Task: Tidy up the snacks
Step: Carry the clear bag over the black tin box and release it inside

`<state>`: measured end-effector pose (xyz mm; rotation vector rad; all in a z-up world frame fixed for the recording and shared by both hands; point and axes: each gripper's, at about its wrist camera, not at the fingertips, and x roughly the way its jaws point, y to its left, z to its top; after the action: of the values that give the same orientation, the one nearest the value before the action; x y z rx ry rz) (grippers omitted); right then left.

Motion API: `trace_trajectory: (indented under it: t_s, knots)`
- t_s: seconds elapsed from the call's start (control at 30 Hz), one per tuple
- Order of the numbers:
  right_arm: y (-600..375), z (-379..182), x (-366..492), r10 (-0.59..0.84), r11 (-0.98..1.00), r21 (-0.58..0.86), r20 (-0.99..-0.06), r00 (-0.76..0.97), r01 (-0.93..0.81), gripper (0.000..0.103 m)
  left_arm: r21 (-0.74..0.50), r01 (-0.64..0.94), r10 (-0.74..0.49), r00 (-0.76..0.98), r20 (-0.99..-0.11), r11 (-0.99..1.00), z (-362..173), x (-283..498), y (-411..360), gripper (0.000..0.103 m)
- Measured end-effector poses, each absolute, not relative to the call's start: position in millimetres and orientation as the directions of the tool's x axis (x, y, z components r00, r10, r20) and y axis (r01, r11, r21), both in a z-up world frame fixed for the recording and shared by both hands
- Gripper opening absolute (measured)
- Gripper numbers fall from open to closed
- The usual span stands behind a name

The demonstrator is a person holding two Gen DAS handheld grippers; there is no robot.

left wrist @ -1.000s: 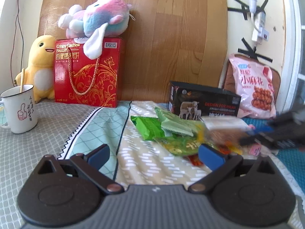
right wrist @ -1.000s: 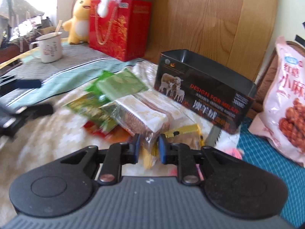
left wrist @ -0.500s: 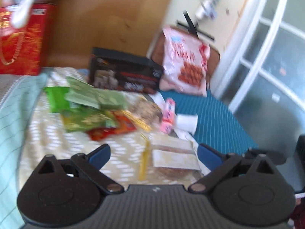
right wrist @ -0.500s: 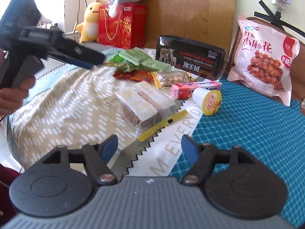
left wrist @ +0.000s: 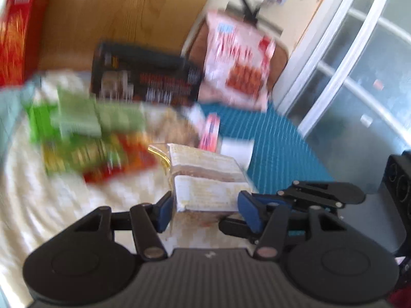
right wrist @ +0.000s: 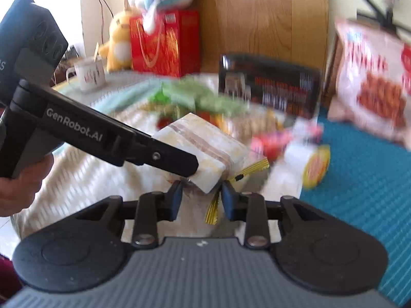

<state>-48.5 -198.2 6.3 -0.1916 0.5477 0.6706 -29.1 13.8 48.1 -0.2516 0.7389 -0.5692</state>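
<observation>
Resting on cream patterned cloth (left wrist: 38, 205) | teal mat (right wrist: 364, 179) beside | wood panel (right wrist: 257, 18) behind

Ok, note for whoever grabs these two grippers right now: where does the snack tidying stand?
Left gripper: jaws closed on the sides of the cracker pack.
Right gripper: jaws narrowed around the pack's near corner; whether it is gripping is unclear.
Loose on the cloth: green packets, pink stick pack, small cup.
Black box stands behind the pile; its inside is hidden. Big pink bag leans at the back right.
Done: the pack is picked out of the pile.
Left: place it, then sort the rest.
</observation>
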Motion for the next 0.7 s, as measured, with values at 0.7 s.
trace_trajectory:
  t_s: [0.7]
  knots:
    - [-173.8,59.9,174.7,0.443,0.848,-0.031,-0.506,0.740,-0.529,0.043,-0.382,0.265,-0.448,0.704,-0.552,0.886,78.6,190.0,34.7,0.064]
